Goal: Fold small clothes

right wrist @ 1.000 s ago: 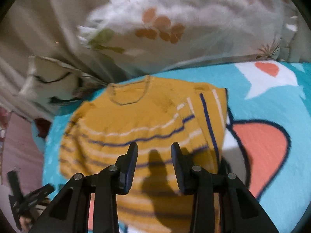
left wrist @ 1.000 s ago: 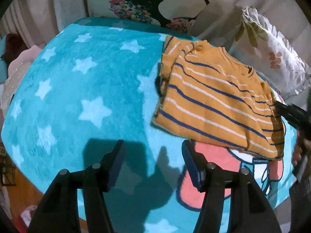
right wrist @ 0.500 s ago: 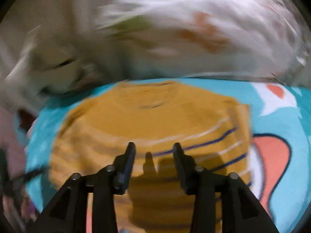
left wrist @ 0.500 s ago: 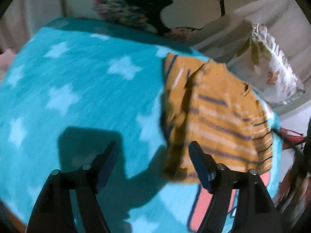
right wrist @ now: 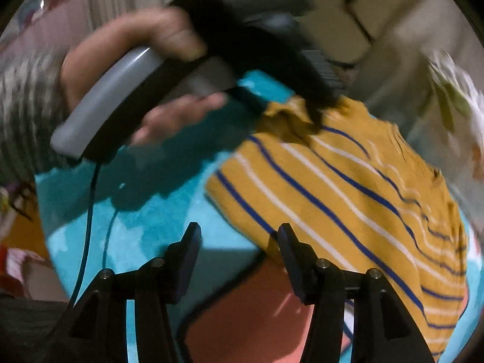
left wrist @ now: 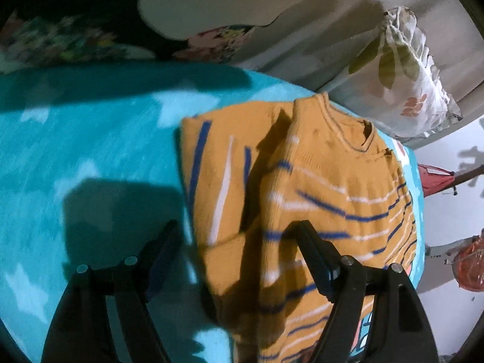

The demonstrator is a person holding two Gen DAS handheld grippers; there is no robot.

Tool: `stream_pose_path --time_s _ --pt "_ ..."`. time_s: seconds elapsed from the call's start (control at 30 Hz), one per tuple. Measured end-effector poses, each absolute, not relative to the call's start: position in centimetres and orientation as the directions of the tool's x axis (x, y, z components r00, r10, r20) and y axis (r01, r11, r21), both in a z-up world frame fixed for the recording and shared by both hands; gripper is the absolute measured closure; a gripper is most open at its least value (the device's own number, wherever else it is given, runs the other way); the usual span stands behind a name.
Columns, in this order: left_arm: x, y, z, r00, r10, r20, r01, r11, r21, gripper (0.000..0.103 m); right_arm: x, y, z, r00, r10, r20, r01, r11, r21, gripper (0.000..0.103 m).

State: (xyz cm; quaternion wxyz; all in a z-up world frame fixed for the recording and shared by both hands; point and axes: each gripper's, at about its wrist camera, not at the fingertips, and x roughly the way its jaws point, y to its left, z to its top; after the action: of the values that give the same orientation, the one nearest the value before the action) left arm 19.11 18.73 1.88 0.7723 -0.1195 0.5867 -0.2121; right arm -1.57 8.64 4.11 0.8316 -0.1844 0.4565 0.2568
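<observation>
A mustard sweater (left wrist: 317, 187) with blue and white stripes lies partly folded on a teal star blanket (left wrist: 90, 151). My left gripper (left wrist: 236, 239) hovers open over its near left edge, and the folded sleeve lies between the fingers, unpinched. In the right wrist view the same sweater (right wrist: 348, 199) fills the right side. My right gripper (right wrist: 239, 239) is by its lower left corner, jaws opening, with mostly blanket between them and nothing gripped. A hand (right wrist: 121, 69) holds the left gripper (right wrist: 317, 103) above the sweater's far corner; the picture is blurred there.
A floral pillow (left wrist: 402, 69) and a dark printed cushion (left wrist: 90, 36) border the bed's far side. An orange cartoon patch (right wrist: 248, 311) marks the blanket under my right gripper. A black cable (right wrist: 90, 211) hangs at left. Red items (left wrist: 435, 178) sit beyond the bed's right edge.
The left gripper moved right over the sweater's edge, its jaws wider. The right gripper swung from above the sweater to its lower left corner, rolled, and widened; the left hand's gripper came into view.
</observation>
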Motion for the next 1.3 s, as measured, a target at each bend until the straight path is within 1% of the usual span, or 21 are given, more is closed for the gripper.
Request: stream_pose_path --time_s 0.13,0.23,0.33,0.53,0.7,0.77,0.8,0.83,0.87,0.9,0.93,0.97,1.03,1.1,1.3 --pt "20.5 18.7 1.5 0.207 -0.504 -0.839 0.190 0.862 -0.471 0.026 -1.2 11.6 2.3 0.493 0.192 -0.849 -0.611 0.771 -0.180 0.046" --pt "20.7 18.8 1.5 0.203 -0.523 -0.827 0.191 0.850 -0.491 0.026 -0.9 12.6 1.5 0.524 0.159 -0.837 -0.605 0.761 -0.235 0.046" --pt "20.8 18.5 1.6 0.204 -0.520 -0.830 0.197 0.852 -0.485 0.026 -0.4 12.9 1.4 0.540 0.152 -0.828 -0.585 0.775 -0.239 0.046" --pt "20.5 17.7 1.7 0.216 -0.481 -0.850 0.227 0.871 -0.435 0.026 0.9 13.2 1.3 0.531 0.160 -0.832 -0.570 0.794 -0.211 0.046" --pt "20.8 17.8 1.6 0.212 -0.497 -0.842 0.224 0.863 -0.453 0.026 1.3 13.4 1.2 0.546 0.152 -0.824 -0.559 0.799 -0.222 0.046" --pt "20.9 18.0 1.6 0.210 -0.497 -0.842 0.231 0.862 -0.452 0.031 1.4 13.5 1.1 0.557 0.149 -0.817 -0.554 0.800 -0.231 0.046" --pt "21.0 18.0 1.6 0.209 -0.494 -0.844 0.232 0.863 -0.448 0.042 1.6 13.5 1.0 0.561 0.148 -0.815 -0.553 0.799 -0.235 0.046" --pt "21.0 18.0 1.6 0.209 -0.488 -0.848 0.228 0.867 -0.443 0.060 1.1 13.8 1.2 0.568 0.147 -0.810 -0.552 0.798 -0.241 0.046" --pt "21.2 18.2 1.5 0.201 -0.487 -0.850 0.219 0.868 -0.445 0.070 1.0 13.9 1.1 0.575 0.147 -0.805 -0.551 0.797 -0.248 0.048" --pt "21.3 18.4 1.3 0.185 -0.505 -0.843 0.210 0.858 -0.468 0.085 1.0 14.1 1.1 0.582 0.145 -0.800 -0.550 0.795 -0.256 0.053" --pt "21.4 18.6 1.2 0.174 -0.527 -0.832 0.196 0.846 -0.495 0.085 1.1 14.2 1.0 0.582 0.141 -0.801 -0.549 0.794 -0.260 0.069" --pt "21.4 18.8 1.2 0.180 -0.532 -0.828 0.185 0.845 -0.502 0.086 1.1 14.4 1.0 0.579 0.138 -0.803 -0.549 0.795 -0.259 0.078" --pt "21.1 18.8 1.4 0.192 -0.524 -0.829 0.181 0.850 -0.495 0.086 1.3 14.5 1.4 0.572 0.139 -0.809 -0.544 0.801 -0.248 0.090" --pt "20.7 18.5 1.9 0.209 -0.510 -0.834 0.178 0.859 -0.481 0.087 1.7 14.1 1.8 0.559 0.151 -0.815 -0.532 0.819 -0.214 0.092" --pt "19.9 18.0 4.0 0.252 -0.477 -0.842 0.183 0.878 -0.442 0.087 1.8 12.2 3.7 0.550 0.220 -0.806 -0.520 0.845 -0.124 0.093"
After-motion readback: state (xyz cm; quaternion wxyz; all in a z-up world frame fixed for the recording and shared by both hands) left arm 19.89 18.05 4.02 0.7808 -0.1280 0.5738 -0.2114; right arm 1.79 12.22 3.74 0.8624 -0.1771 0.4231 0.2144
